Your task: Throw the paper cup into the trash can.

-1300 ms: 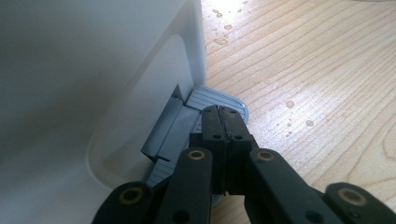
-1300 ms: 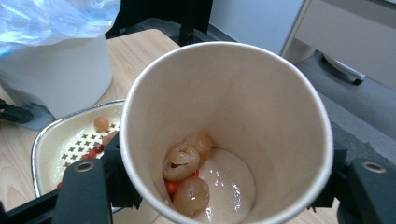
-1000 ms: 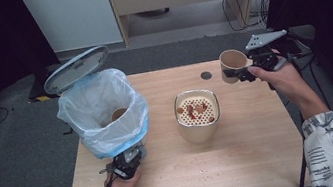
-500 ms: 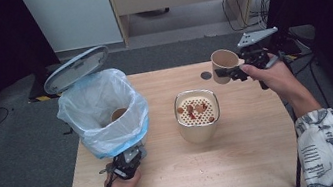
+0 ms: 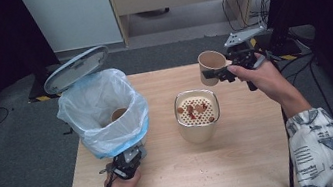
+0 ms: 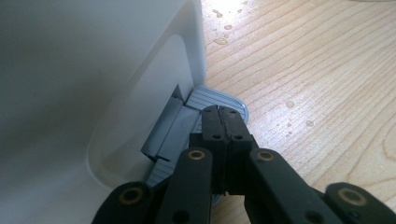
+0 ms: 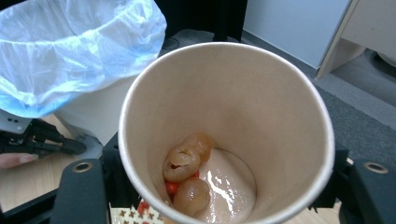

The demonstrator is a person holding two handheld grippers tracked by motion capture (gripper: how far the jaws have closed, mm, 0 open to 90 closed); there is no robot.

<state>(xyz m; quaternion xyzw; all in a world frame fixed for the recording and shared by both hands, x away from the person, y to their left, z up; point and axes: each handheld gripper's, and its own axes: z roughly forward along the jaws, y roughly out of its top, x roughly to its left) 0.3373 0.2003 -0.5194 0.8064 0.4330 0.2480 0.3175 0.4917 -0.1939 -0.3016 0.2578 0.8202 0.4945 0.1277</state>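
Right claw [image 5: 222, 73] clamped on cup [image 5: 211, 66]; left claw [image 5: 129, 161] closed on bin pedal [image 6: 212, 100].

The right claw grips the paper cup by its wall, with the cup tilted and its mouth facing the claw camera; pale food pieces [image 7: 189, 170] and liquid lie at the low side inside. The cup is held in the air, above the far right part of the table [image 5: 246, 162], up and right of the strainer pot [image 5: 197, 115]. The left claw's jaws are fully together, empty, tips resting on the grey pedal at the foot of the bin [image 5: 104, 113]. The bin's lid [image 5: 75, 68] stands open, with a bag [image 7: 70, 51] lining its rim.
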